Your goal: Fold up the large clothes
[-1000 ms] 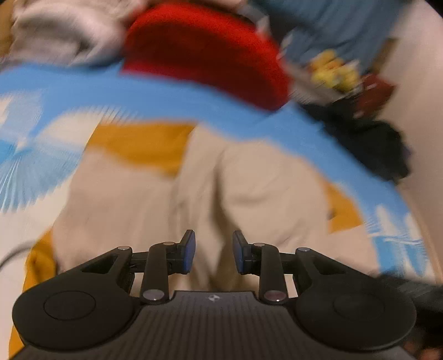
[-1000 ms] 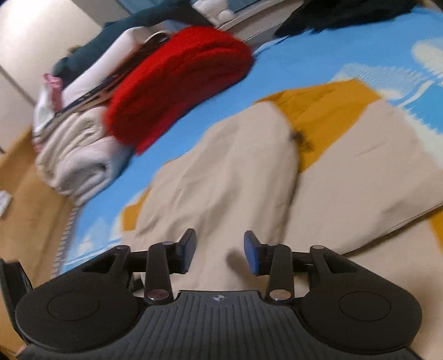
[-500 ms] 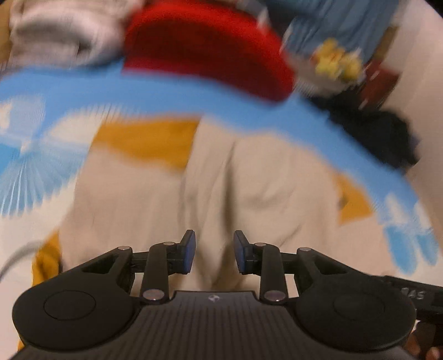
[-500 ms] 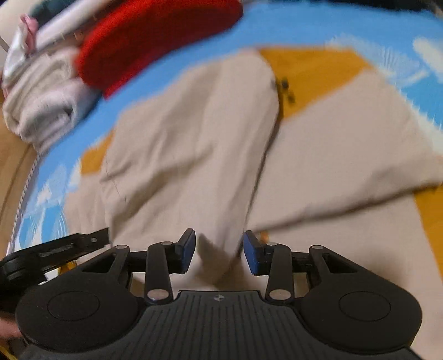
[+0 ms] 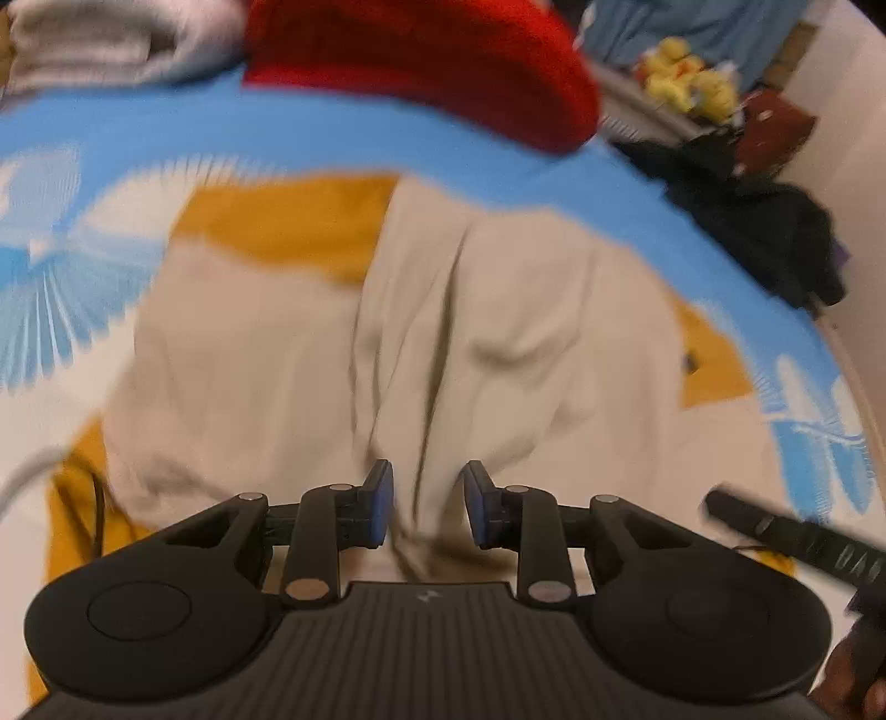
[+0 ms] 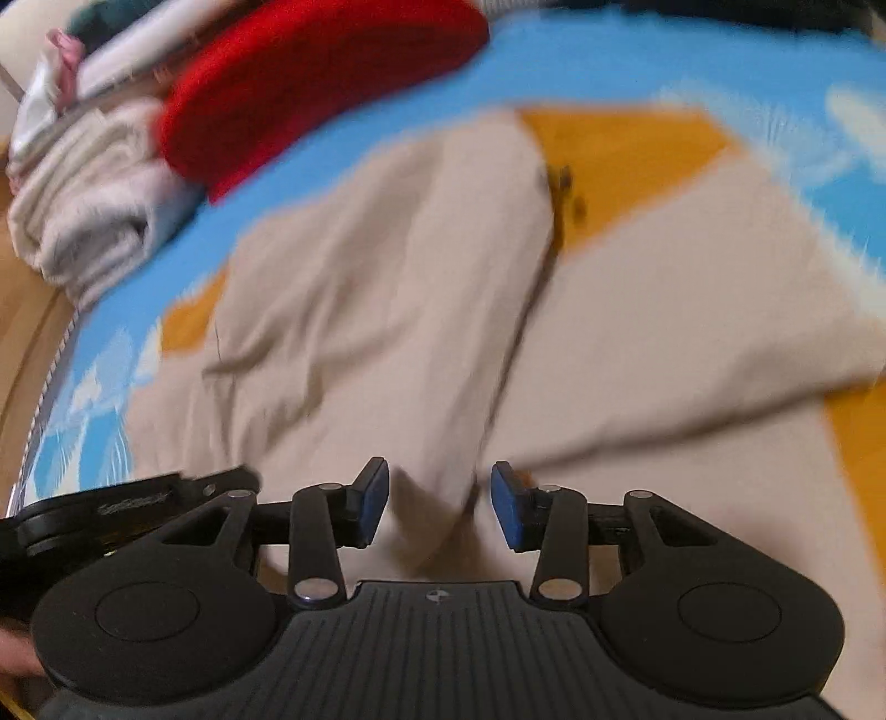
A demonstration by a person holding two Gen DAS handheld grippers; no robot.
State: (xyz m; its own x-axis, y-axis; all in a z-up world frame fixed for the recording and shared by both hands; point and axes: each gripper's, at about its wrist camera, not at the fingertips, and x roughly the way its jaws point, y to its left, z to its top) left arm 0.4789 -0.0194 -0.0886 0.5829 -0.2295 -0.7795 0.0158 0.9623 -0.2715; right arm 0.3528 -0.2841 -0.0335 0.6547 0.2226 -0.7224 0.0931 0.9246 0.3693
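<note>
A large beige garment [image 5: 498, 343] lies spread and creased on a blue, white and mustard patterned bed cover [image 5: 310, 138]. It also fills the right wrist view [image 6: 387, 310]. My left gripper [image 5: 427, 512] is open, low over the garment's near edge, with a raised fold of cloth between its blue pads. My right gripper [image 6: 439, 512] is open too, with a ridge of the cloth between its pads. Neither is closed on the cloth. The right gripper shows at the left view's right edge [image 5: 797, 543], the left gripper at the right view's left edge [image 6: 127, 504].
A folded red knit [image 5: 432, 61] and folded pale towels [image 5: 111, 39] lie at the far side of the bed. Dark clothes [image 5: 764, 221] and yellow soft toys [image 5: 686, 77] sit at the far right. A wooden floor [image 6: 22, 310] borders the bed.
Both grippers have moved down and closer to the garment's near edge and to each other. The right view has swung from the red knit toward the garment. Both stay open.
</note>
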